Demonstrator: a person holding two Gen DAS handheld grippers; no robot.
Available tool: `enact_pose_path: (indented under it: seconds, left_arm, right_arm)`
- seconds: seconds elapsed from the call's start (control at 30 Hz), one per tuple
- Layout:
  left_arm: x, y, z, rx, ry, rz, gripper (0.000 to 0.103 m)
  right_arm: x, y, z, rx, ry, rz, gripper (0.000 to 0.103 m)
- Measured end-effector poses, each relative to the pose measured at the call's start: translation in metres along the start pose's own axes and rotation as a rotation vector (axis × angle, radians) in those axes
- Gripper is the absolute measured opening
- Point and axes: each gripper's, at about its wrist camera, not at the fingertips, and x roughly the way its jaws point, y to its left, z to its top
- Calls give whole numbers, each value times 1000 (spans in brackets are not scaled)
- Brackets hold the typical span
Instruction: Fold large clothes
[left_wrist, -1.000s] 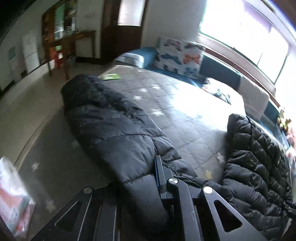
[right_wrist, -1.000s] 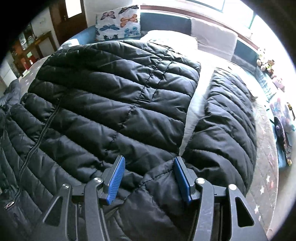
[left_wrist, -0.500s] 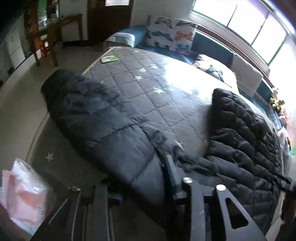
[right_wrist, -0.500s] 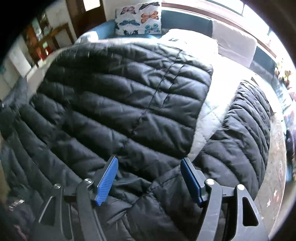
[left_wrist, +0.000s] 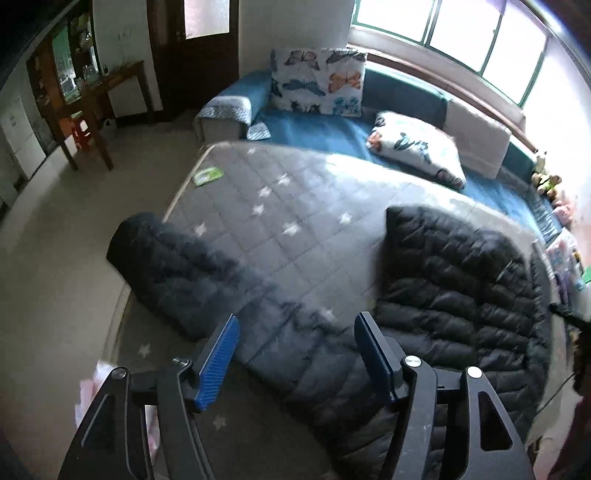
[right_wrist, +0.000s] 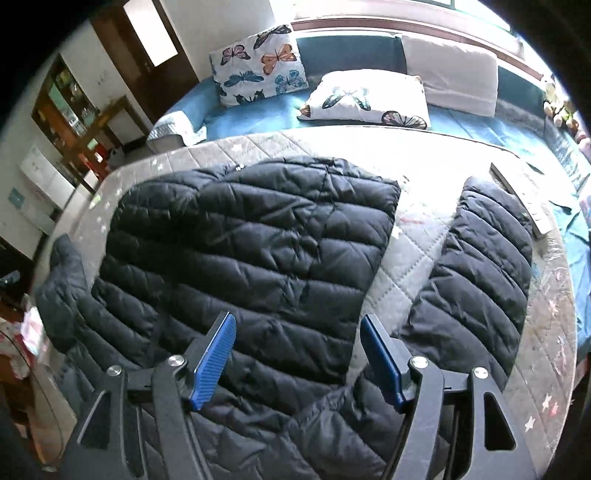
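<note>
A large black puffer jacket (right_wrist: 258, 258) lies spread flat on a grey quilted mattress (left_wrist: 295, 206). Its body is in the middle, one sleeve (right_wrist: 484, 280) stretches out on the right, the other sleeve (left_wrist: 177, 273) on the left, with its cuff over the mattress edge. My left gripper (left_wrist: 295, 354) is open and empty, raised above the left shoulder and sleeve. My right gripper (right_wrist: 295, 358) is open and empty, raised above the jacket's near edge, between body and right sleeve.
A blue sofa (left_wrist: 317, 129) with butterfly cushions (left_wrist: 317, 81) runs along the far side under the window. A green card (left_wrist: 208, 175) lies at the mattress's far left corner. A flat book or board (right_wrist: 517, 192) lies far right. A pink bag (left_wrist: 92, 398) sits on the floor at left.
My left gripper let go of the left sleeve and opened, then rose and pulled back. My right gripper, open throughout, also lifted away, and the jacket now lies flat.
</note>
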Motion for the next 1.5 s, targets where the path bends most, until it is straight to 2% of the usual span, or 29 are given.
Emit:
enact_pose_path:
  seconds: [0.07,0.1,0.3,0.4,0.53,0.67,0.77,0.83,1.0,1.17,1.3,1.33,1.37,1.4,1.47,1.5]
  left_arm:
    - [1,-11,16,0,-1,-85,77]
    - [6,-19,24,-7,-4,-130,85]
    - [73,-73,74,-21,90,-368,86]
    - [110,-92,97,-56,130,-425,86]
    - [162,-102,126,-85,159,-467,86]
    - [214,-100,138,-158,197,-465,86]
    - [250,-90,139,-245,239,-473,86]
    - [271,-85,139,-286,279,-514,86]
    - [306,-90,136,-327,317,-578,86]
    - [326,-102,140,-320,306,-583,87]
    - [324,-114,143,-309,218,-585,87]
    - [322,-118,145,-291,191,-579,86]
    - [320,-125,147,-273,158,-568,82]
    - [317,-130,148,-255,135,-565,75]
    - [309,-140,151,-215,90,-555,62]
    - [302,-143,152,-201,68,-557,52]
  right_arm:
    - [4,-5,8,22,-3,6,77]
    - [6,-8,13,38,-3,27,77]
    - [28,-34,34,158,1,110,77]
    - [39,-46,42,189,6,122,77]
    - [55,-66,50,220,11,136,77]
    - [70,-87,55,266,14,155,77]
    - [81,-103,58,299,13,184,77]
    - [87,-113,60,313,7,187,77]
    - [101,-134,65,376,-15,268,77]
    - [116,-133,71,406,-11,404,77]
    - [119,-116,79,341,13,347,79]
    - [117,-112,81,334,7,331,77]
    - [116,-109,82,328,0,322,69]
    - [113,-105,83,320,-8,310,52]
    - [104,-96,85,284,-32,279,37]
    - [96,-89,86,256,-47,259,31]
